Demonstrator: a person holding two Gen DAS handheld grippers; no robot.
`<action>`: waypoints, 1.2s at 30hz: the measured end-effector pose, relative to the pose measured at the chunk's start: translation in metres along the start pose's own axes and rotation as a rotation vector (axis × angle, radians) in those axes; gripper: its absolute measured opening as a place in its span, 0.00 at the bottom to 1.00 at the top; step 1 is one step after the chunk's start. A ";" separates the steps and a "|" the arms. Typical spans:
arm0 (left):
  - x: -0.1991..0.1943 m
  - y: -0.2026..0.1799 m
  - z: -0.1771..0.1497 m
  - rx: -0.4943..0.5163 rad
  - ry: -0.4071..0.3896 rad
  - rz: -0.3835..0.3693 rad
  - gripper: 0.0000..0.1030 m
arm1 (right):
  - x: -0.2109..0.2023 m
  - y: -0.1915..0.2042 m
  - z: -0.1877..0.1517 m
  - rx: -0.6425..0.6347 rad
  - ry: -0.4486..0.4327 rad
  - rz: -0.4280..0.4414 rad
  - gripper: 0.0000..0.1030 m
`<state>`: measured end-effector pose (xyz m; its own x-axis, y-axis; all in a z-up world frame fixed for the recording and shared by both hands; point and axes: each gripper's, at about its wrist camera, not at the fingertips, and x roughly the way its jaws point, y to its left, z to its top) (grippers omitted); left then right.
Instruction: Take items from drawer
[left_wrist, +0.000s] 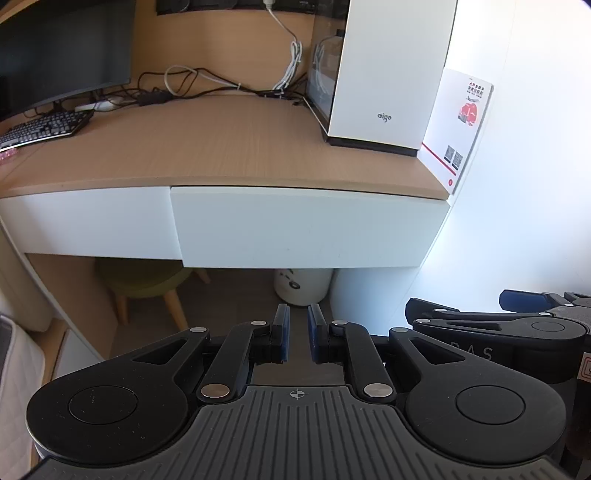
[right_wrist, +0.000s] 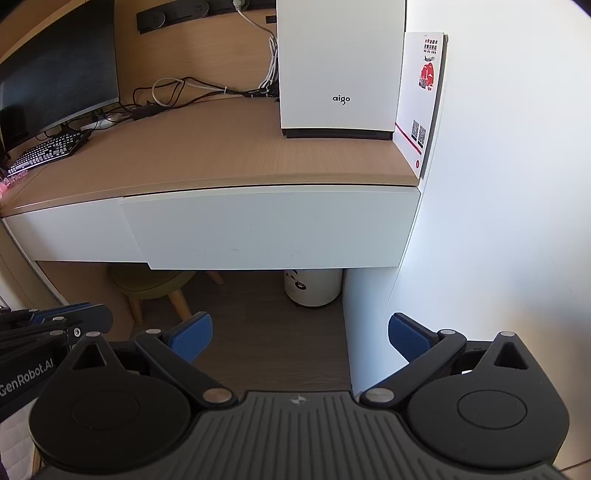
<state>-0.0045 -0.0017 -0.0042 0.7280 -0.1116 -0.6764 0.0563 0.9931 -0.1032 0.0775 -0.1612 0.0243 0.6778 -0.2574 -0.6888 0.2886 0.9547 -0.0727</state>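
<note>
The drawer (right_wrist: 269, 229) is sitting closed under the desk's (right_wrist: 221, 158) front right corner, hiding its items. The right claw (right_wrist: 299, 338) is hanging spread wide, the left claw (left_wrist: 298, 334) nearly pressed together, empty. Hooking the drawer's bottom lip (no handle showing) and pulling straight should be working best.

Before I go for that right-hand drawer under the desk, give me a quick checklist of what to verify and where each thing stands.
1. Right-hand drawer shut, nothing taken out yet: ok as a starting point.
2. Handle or grip point on the drawer front: cannot tell, the front looks plain; the bottom edge may be the place to pull.
3. Right gripper open wide and empty: ok.
4. Left gripper nearly shut, nothing between the pads: ok, but open it before it must grasp.
5. Space in front of the drawer free; stool and white bin stand back under the desk: ok.
6. Items inside the drawer: cannot tell.
</note>
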 end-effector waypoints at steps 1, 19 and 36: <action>0.000 0.000 0.000 -0.001 0.001 0.001 0.13 | 0.000 0.001 -0.001 0.000 0.000 -0.001 0.99; 0.003 0.004 -0.002 -0.007 0.016 -0.004 0.13 | 0.002 -0.001 -0.002 0.007 0.007 -0.003 0.99; 0.019 0.016 0.003 -0.006 0.045 -0.016 0.13 | 0.014 0.002 0.001 0.031 0.027 -0.018 0.99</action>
<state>0.0127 0.0118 -0.0163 0.6954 -0.1289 -0.7070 0.0636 0.9910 -0.1181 0.0877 -0.1633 0.0155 0.6542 -0.2700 -0.7065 0.3214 0.9448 -0.0635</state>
